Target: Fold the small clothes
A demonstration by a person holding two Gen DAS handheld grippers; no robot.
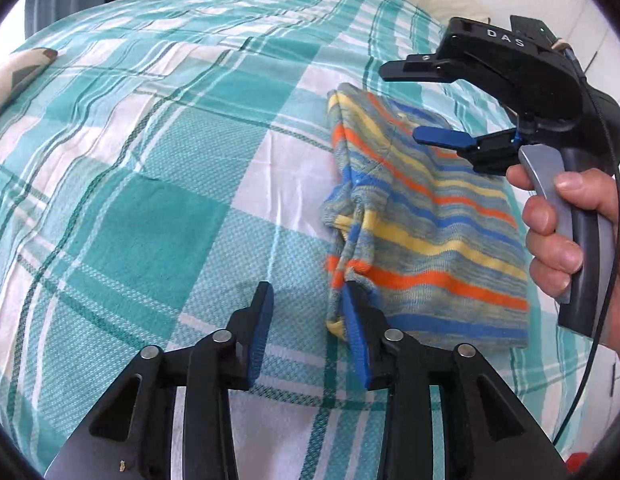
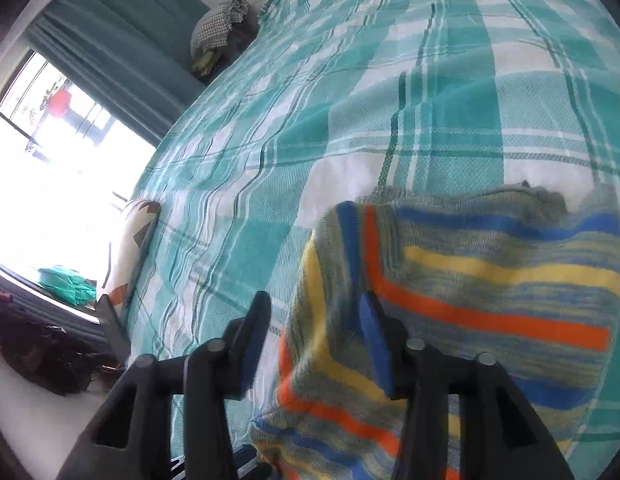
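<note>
A small striped garment, grey with orange, yellow and blue bands, lies folded on the teal-and-white checked bedspread. My left gripper is open at the garment's near left corner, its right pad touching the bunched edge. My right gripper shows in the left wrist view, open and hovering over the garment's far end. In the right wrist view the right gripper is open, with the garment beside and under its right finger.
A patterned pillow lies at the bed's left edge. A window and teal curtain are beyond it. A bundle of checked cloth sits past the bed's far end. Dark clothes lie on the floor.
</note>
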